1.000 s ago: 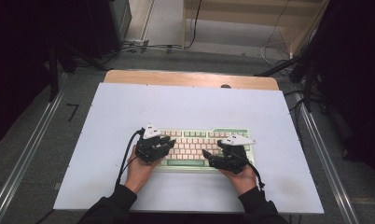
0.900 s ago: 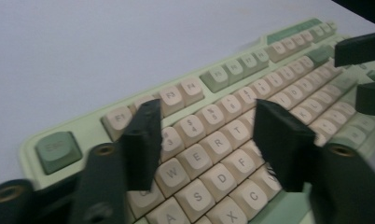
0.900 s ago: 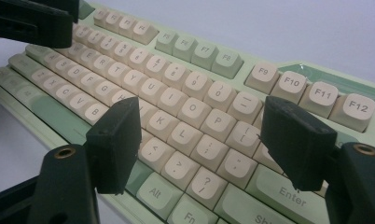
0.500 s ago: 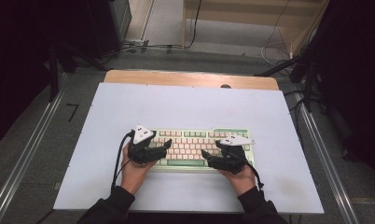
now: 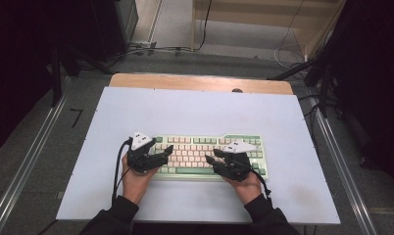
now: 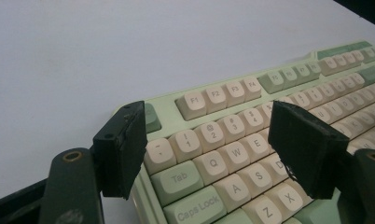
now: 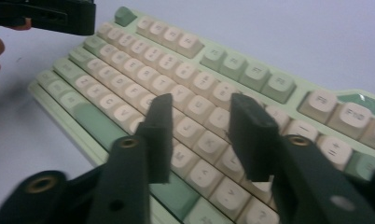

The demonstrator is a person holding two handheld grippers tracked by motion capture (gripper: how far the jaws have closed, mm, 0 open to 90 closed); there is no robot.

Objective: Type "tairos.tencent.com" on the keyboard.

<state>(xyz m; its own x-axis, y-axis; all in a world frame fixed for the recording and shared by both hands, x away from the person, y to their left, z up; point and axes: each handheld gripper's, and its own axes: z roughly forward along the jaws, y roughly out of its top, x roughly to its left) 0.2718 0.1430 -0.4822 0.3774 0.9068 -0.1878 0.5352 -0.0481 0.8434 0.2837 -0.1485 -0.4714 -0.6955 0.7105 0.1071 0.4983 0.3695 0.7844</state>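
Green-and-cream keyboard (image 5: pixel 209 155) lies near the front of a white table (image 5: pixel 195 110), wooden edge behind, grey floor with cables beyond. Left gripper (image 5: pixel 161 154) over the keyboard's left end, jaws wide, nothing between. Right gripper (image 5: pixel 212 157) over the right half, jaws just closing, partly apart, gripping nothing.

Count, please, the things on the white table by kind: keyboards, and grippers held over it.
Keyboard: 1
Grippers: 2, the left gripper and the right gripper, both with jaws apart over the keys
Total: 3
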